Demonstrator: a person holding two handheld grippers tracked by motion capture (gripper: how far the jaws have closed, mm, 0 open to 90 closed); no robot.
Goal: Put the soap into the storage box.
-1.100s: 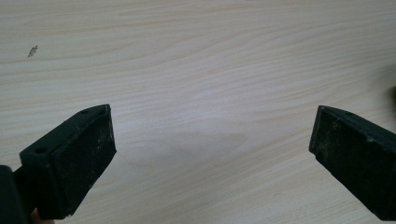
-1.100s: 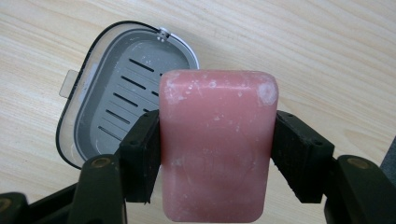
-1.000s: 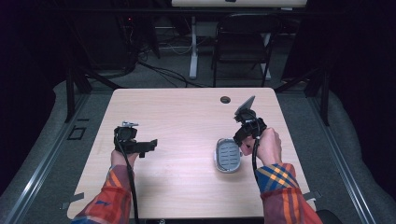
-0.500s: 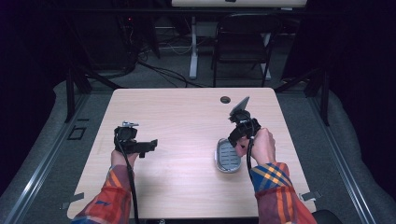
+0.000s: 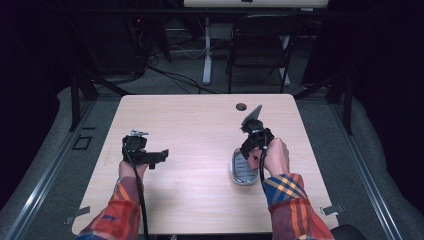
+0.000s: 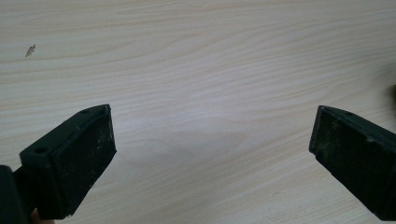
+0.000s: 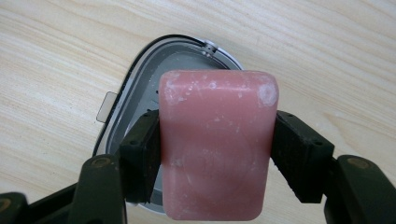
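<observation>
soap held over dish

right gripper pinches a pink soap between both pads, directly above the open grey dish. the dish lies on the counter at 4 o'clock of centre. left gripper rests at 8 o'clock, jaws spread wide, nothing between.

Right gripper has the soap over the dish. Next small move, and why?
Probably lower it straight down into the dish. The right gripper is shut on the pink soap, the grey dish sits open right beneath it, and the soap looks clear of the dish floor, so releasing now would drop it.
</observation>
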